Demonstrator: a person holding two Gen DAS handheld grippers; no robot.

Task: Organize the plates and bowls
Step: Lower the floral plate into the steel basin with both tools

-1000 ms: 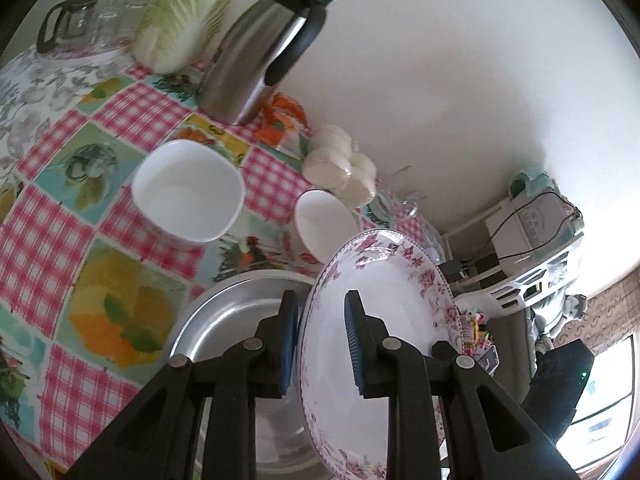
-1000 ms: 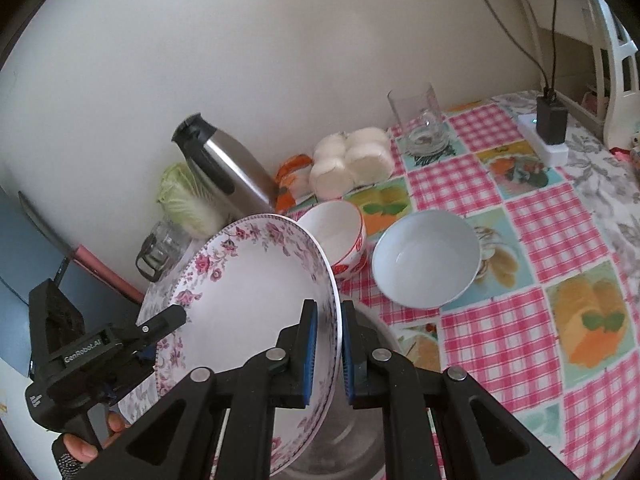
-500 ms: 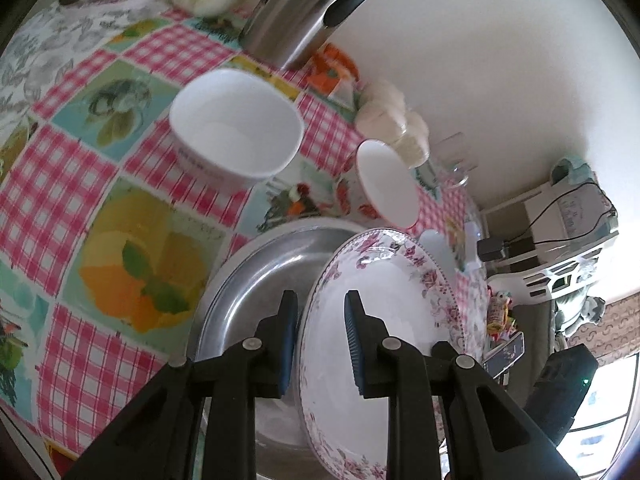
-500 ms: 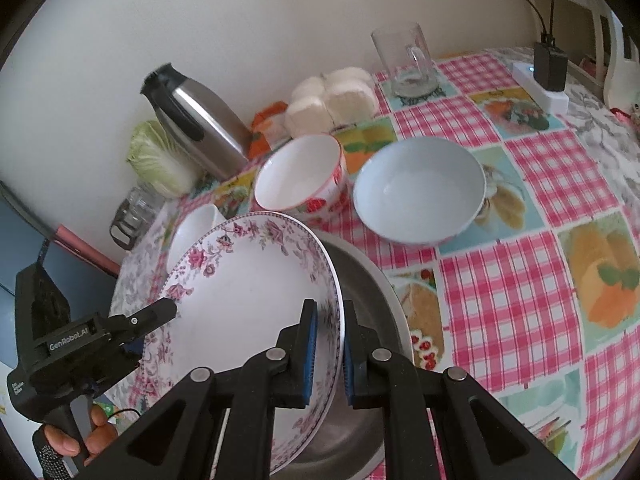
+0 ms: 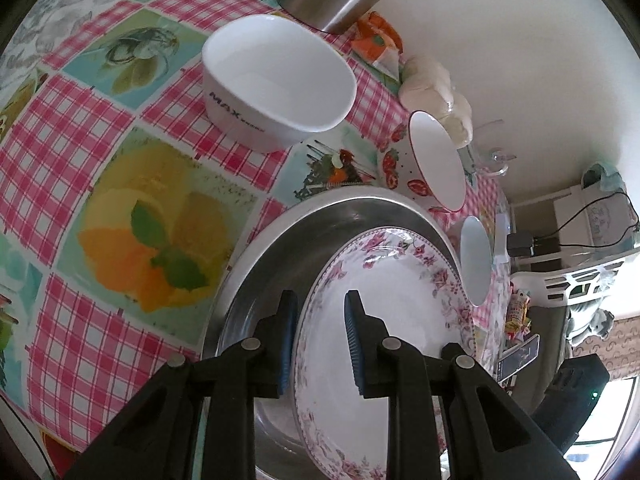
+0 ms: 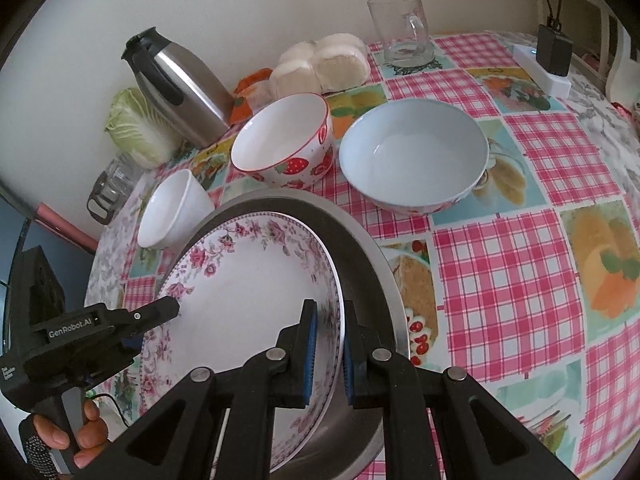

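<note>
A white plate with a pink floral rim (image 6: 240, 304) hangs tilted just inside a round steel pan (image 6: 360, 264), carried from two sides. My right gripper (image 6: 328, 312) is shut on its right rim, blue pads on either face. My left gripper (image 6: 154, 322) is shut on the opposite rim, a hand below it. In the left wrist view the left gripper (image 5: 320, 304) straddles the plate (image 5: 392, 312) edge over the pan (image 5: 280, 264). Behind the pan stand a strawberry bowl (image 6: 284, 140), a pale blue bowl (image 6: 416, 156) and a white squarish bowl (image 5: 280, 76).
Along the wall stand a steel thermos jug (image 6: 180, 80), a cabbage (image 6: 136, 128), wrapped buns (image 6: 320, 64) and a glass mug (image 6: 404, 28). A power strip with a plug (image 6: 544, 68) lies at the far right. The checked tablecloth (image 6: 512, 264) right of the pan is bare.
Both grippers have sunk with the floral plate, bringing it from above the steel pan down into it. The bowls and jug have slid upward in both views. Neither grip has changed.
</note>
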